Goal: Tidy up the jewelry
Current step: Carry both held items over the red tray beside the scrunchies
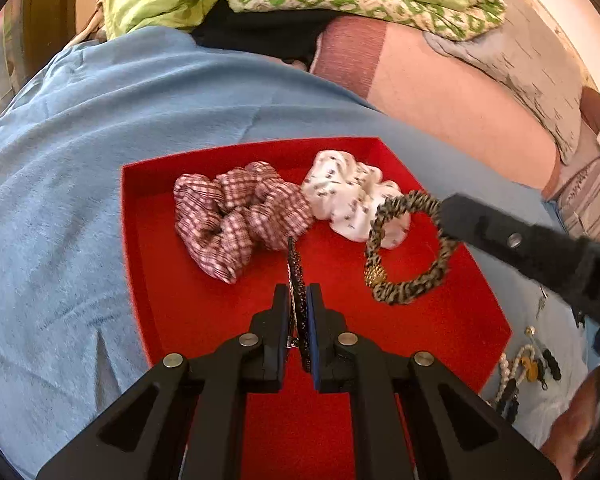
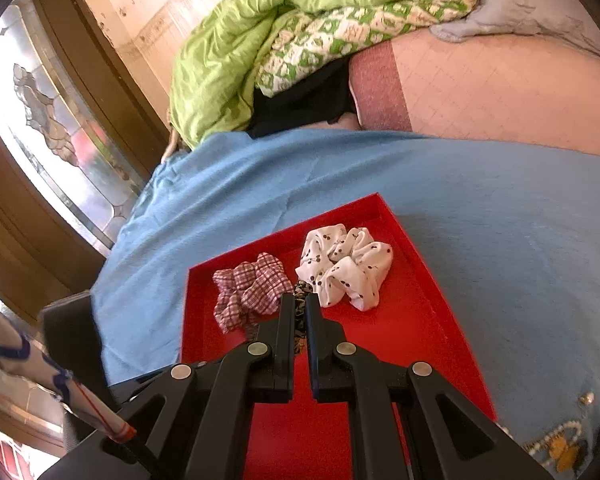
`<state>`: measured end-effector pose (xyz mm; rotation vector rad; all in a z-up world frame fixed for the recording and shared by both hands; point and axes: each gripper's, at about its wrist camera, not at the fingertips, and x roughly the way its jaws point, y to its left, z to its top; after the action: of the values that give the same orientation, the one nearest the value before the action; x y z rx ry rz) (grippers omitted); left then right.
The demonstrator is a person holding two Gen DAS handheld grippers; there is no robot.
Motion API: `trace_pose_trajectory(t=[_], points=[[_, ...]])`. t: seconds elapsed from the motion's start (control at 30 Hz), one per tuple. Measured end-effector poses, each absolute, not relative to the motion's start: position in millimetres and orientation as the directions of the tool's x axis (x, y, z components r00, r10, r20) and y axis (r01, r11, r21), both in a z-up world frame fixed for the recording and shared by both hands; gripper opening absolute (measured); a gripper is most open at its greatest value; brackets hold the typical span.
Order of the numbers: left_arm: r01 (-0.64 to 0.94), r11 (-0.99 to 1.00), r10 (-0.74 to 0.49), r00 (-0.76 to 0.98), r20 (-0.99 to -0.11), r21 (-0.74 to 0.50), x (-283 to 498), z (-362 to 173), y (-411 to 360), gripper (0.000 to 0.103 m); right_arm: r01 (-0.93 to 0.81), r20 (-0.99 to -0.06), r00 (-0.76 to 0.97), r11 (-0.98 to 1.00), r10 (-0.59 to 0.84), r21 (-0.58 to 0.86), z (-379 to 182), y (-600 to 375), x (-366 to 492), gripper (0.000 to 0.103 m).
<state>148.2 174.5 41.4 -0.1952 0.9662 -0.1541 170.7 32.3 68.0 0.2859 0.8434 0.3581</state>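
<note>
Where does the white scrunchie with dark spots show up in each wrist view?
Left wrist: white scrunchie at upper centre-right, near the red tray's far edge.
Right wrist: white scrunchie just above centre, right of the tool tips.
Shared landmark: the checked scrunchie lies to its left.

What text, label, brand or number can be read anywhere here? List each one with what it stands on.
None: no readable text in either view.
White scrunchie: printed cherries, no letters.
Green-and-white quilt: a pattern, no words.
Red tray: plain.
Left claw and right claw: no markings visible.
</note>
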Motion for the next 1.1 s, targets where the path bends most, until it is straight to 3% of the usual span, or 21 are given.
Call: trace_pose_trajectory(t=[0.53,1.1], points=[[0.038,0.972,-0.216,0.525,-0.823,-0.230,160,28,179,0.008,-0.105,-0.773,0.543,0.940,0.328,0.326,23,33,199,0.006],[0.046,0.976,-0.204,0.530,-0.823,-0.212,158,27,178,0.009,-0.059,-0.794,0.533,0.949,0.292,0.310,16,19,200,0.007]])
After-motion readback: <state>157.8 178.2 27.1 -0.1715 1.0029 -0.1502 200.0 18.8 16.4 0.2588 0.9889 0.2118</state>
